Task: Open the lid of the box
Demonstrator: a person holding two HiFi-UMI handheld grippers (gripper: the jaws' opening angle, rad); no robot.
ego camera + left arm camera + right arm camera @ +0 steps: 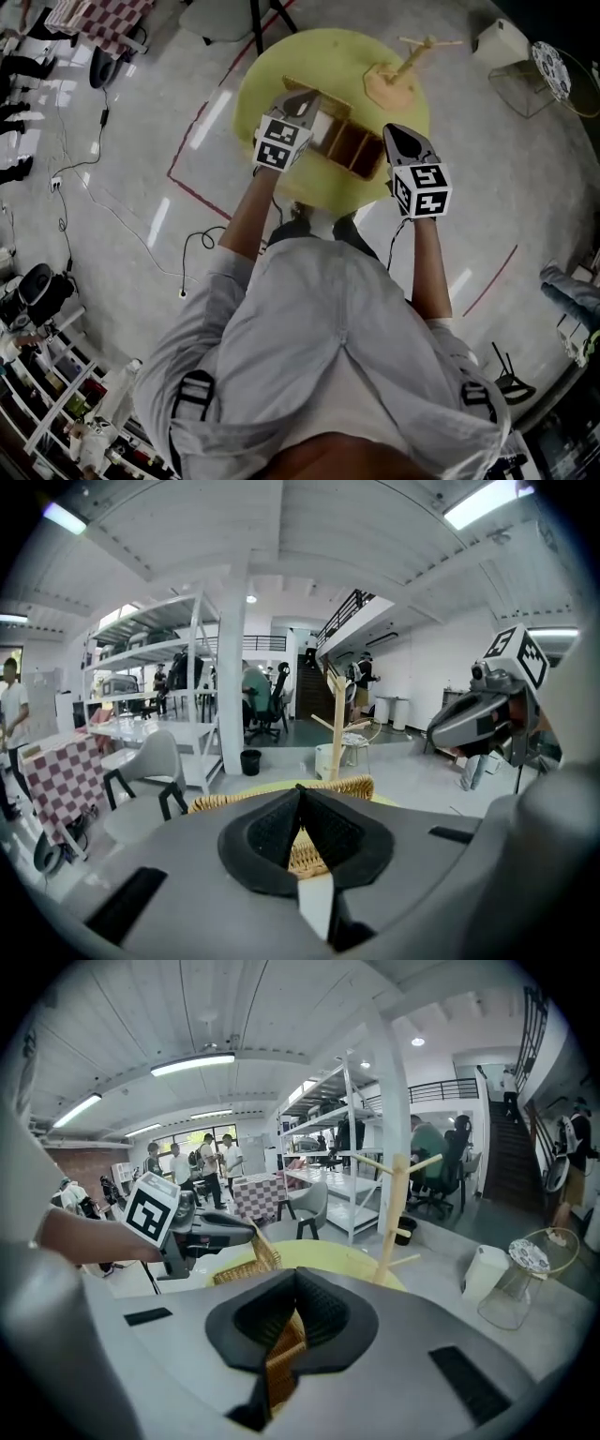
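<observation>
Lid (298,86): woven wicker, standing tilted up at the left end of the box, with its edge sitting in the left gripper.
Left gripper (306,99): jaws nearly together, pinching the lid's woven rim (wicker is showing between the pads).
Box (345,142): wicker, sitting near the middle of the round yellow table (272,66), its inside showing.
Right gripper (394,133): jaws narrow, clamping the box's right-hand wall.
Wooden stand (410,67): standing on the table beyond the box, towards the right.
</observation>
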